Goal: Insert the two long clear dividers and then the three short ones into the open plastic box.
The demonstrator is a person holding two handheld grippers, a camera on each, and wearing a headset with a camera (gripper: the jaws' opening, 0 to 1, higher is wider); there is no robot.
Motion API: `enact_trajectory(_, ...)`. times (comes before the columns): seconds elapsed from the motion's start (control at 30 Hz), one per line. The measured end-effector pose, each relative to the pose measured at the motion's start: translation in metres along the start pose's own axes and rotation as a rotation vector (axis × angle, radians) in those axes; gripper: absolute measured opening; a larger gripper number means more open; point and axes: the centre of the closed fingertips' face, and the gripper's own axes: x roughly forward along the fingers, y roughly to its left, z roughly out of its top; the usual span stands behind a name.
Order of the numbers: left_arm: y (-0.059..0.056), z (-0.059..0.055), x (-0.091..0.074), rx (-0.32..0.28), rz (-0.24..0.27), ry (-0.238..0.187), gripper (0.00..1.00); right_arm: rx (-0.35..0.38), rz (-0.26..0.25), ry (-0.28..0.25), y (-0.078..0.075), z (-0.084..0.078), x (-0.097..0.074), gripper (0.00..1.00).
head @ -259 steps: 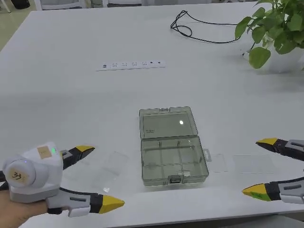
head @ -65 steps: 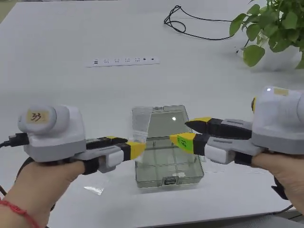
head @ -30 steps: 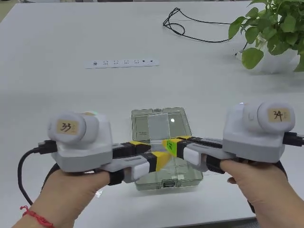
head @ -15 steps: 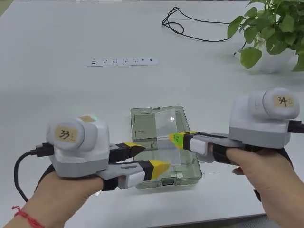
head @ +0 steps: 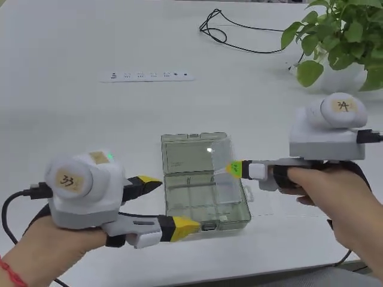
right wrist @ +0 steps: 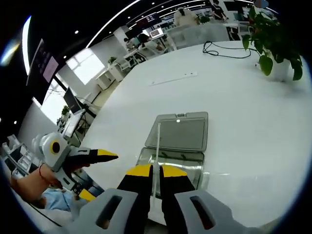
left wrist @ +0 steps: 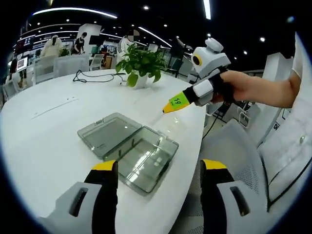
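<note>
**Right gripper holds a clear divider over the box; left gripper stands open and empty**

Right gripper (right wrist: 156, 170): I find its fingers (right wrist: 174, 171) pressed together on the near edge of a clear divider (right wrist: 158, 141). In the right gripper view the sheet shows edge-on, a thin pale line running from the fingertips toward the open box (right wrist: 183, 132). In the head view it hangs tilted over the right part of the tray (head: 246, 209). I cannot tell whether its lower edge touches the tray.

Left gripper (left wrist: 159, 165): its fingers (left wrist: 105, 170) are spread wide and hold nothing. It sits low over the worktop (head: 90, 119), near the box's front left corner.

Box: it rests on the worktop between the two grippers, with the lid (head: 194, 152) folded flat away from me. Faint partition lines show in the tray. I cannot tell whether they are seated dividers or moulded ribs.

Handling, in my judgement:
- The divider is thin, light and stiff, with a smooth face that may slip between the fingers.
- Held at one edge, its free end is likely to pivot.
- Its transparency makes the leading edge hard to follow.
- Forced askew into the wall slots, it could jam or crack.
- The better hold is mid-way along the top edge, so that both ends meet their slots together.
- The box looks light enough to slide under a push, and the free left gripper could steady a wall.
</note>
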Motion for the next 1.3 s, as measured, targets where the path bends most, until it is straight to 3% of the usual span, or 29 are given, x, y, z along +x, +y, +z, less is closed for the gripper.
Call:
enact_trajectory(0.5,0.013,-0.018,-0.005,0.118,-0.02,0.039,0.96,0.065,-0.102,0.148,-0.02,-0.008,0.012,0.07)
enact_trajectory(0.87,0.012,-0.019,-0.003,0.12,-0.045,0.023,0.95,0.131,-0.16,0.259,-0.033,-0.028,0.028,0.07)
enact_trajectory(1.3,0.015,-0.019,0.0,0.094,-0.059,0.001,0.94,0.159,-0.207,0.282,-0.048,-0.038,0.043,0.07)
